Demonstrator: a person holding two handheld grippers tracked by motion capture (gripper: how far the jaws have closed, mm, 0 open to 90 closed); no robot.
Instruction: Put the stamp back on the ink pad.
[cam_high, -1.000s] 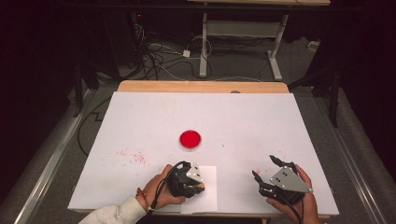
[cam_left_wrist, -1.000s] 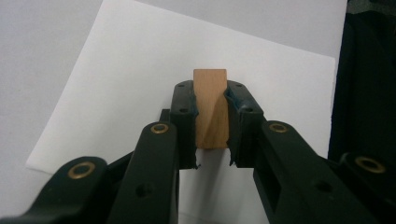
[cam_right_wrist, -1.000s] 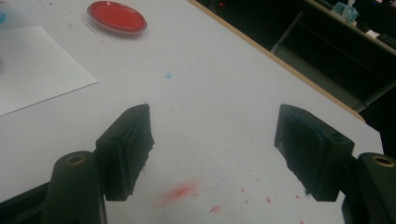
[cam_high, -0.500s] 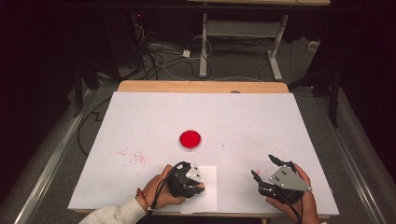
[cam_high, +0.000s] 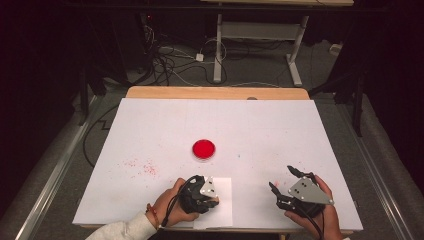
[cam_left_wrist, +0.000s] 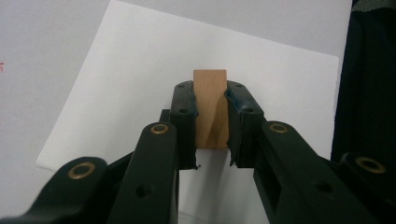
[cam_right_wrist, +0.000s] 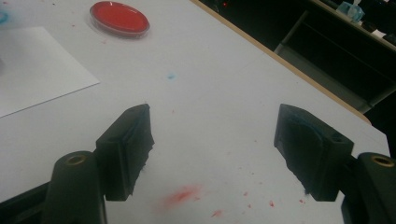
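From the high view, a white-covered table (cam_high: 150, 135) stretched away from the person, with a wooden strip along its far edge. A round red dish (cam_high: 204, 149) sat near the middle. A white sheet of paper (cam_high: 224, 210) lay at the near edge. The left gripper (cam_high: 200, 194), held in a hand with a pale sleeve, rested over that sheet. The right gripper (cam_high: 285, 181) sat well apart from it toward the table's right side, its jaws spread. Faint red specks (cam_high: 142, 167) dotted the table left of the paper.

In the left gripper view, the two black jaws were drawn narrow and clamped a small wooden block (cam_left_wrist: 211, 108) between them, standing upright over the white paper (cam_left_wrist: 140, 79).

In the right gripper view, the right gripper (cam_right_wrist: 212, 140) had its jaws wide apart with nothing between them, above the bare table (cam_right_wrist: 219, 84) with red smudges (cam_right_wrist: 183, 195). The red dish (cam_right_wrist: 119, 17) lay far off at upper left, near a corner of the paper (cam_right_wrist: 37, 65).
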